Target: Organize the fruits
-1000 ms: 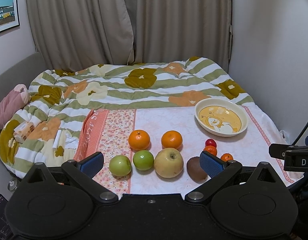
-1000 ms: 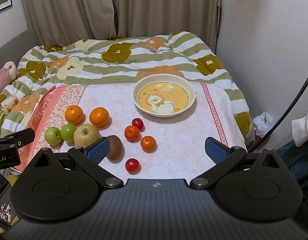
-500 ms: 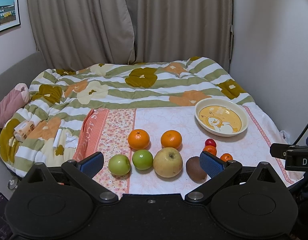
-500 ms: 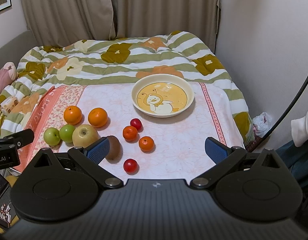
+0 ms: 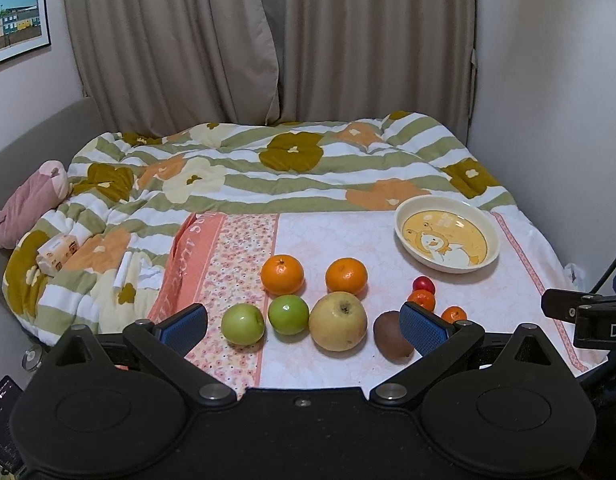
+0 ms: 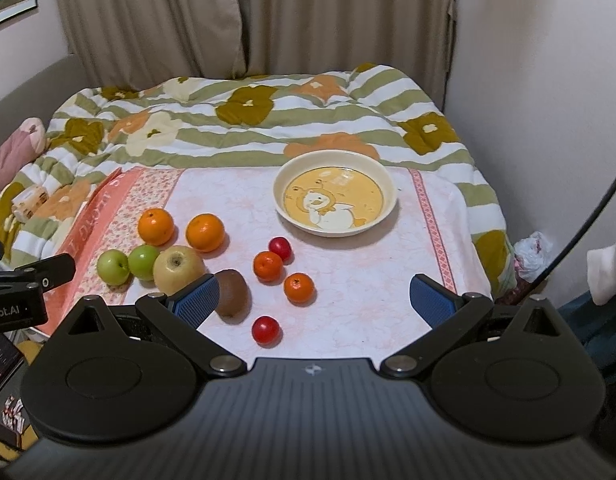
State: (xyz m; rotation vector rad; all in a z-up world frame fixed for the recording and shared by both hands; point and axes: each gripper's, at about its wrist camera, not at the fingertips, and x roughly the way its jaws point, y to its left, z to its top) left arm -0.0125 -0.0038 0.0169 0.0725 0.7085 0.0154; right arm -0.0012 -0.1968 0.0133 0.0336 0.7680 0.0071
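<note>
Fruit lies on a pink cloth (image 6: 360, 272) on the bed. Two oranges (image 6: 156, 226) (image 6: 205, 232), two green apples (image 6: 113, 267) (image 6: 143, 261), a yellow apple (image 6: 179, 268) and a brown kiwi (image 6: 230, 293) sit at left. Two small tangerines (image 6: 268, 266) (image 6: 298, 288) and two red fruits (image 6: 279, 247) (image 6: 265, 329) lie in the middle. An empty cream bowl (image 6: 382, 184) with a duck picture stands behind. My right gripper (image 6: 314, 300) is open above the near edge. My left gripper (image 5: 303, 322) is open in front of the apples (image 5: 243, 324) (image 5: 338, 320).
A striped flowered quilt (image 5: 291, 168) covers the bed behind the cloth. A pink pillow (image 5: 27, 204) and a small box (image 5: 57, 249) lie at far left. A wall (image 6: 540, 100) runs along the right; curtains (image 5: 267, 40) hang at the back.
Both grippers have drifted very slightly; the fruit sits a little lower and to the left in the right wrist view. Nothing was grasped or moved.
</note>
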